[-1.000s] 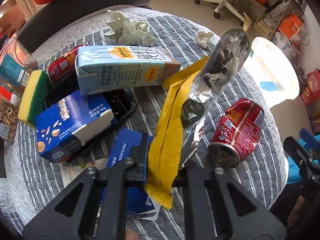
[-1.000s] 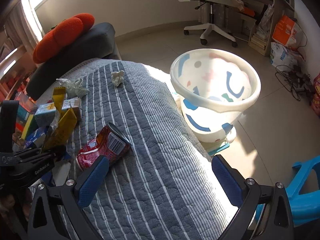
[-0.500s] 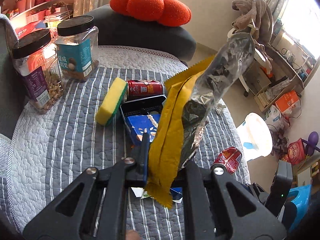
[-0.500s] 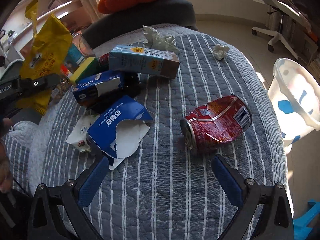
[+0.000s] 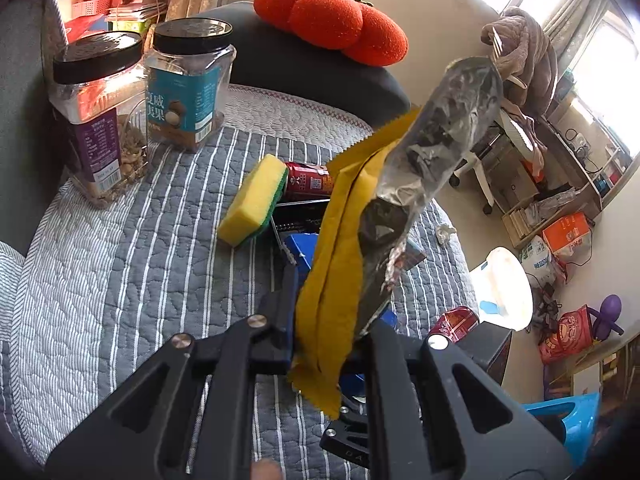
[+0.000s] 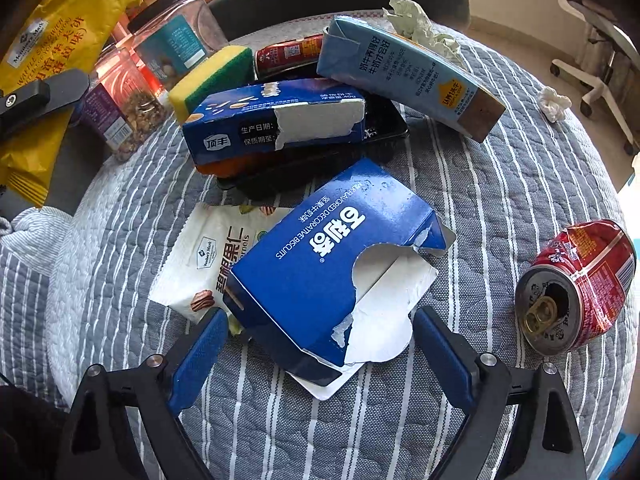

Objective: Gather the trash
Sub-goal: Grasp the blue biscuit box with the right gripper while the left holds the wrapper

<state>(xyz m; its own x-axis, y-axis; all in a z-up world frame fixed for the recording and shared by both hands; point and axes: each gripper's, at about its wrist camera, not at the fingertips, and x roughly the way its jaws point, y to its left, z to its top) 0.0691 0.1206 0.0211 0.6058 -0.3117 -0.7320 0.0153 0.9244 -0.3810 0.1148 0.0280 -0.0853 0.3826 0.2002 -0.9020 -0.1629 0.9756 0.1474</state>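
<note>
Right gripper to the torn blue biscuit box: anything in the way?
Nothing visible. The right gripper is closing with the torn blue biscuit box already between its pads, not yet pressed. The box lies partly on a white nut packet, which might get pinched at the left pad.

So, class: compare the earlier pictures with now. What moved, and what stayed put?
The right gripper swung from the white tub to straddle the torn blue biscuit box, jaws closing, not gripping. The left gripper stayed shut on the yellow wrapper. The table's litter stayed put.
</note>
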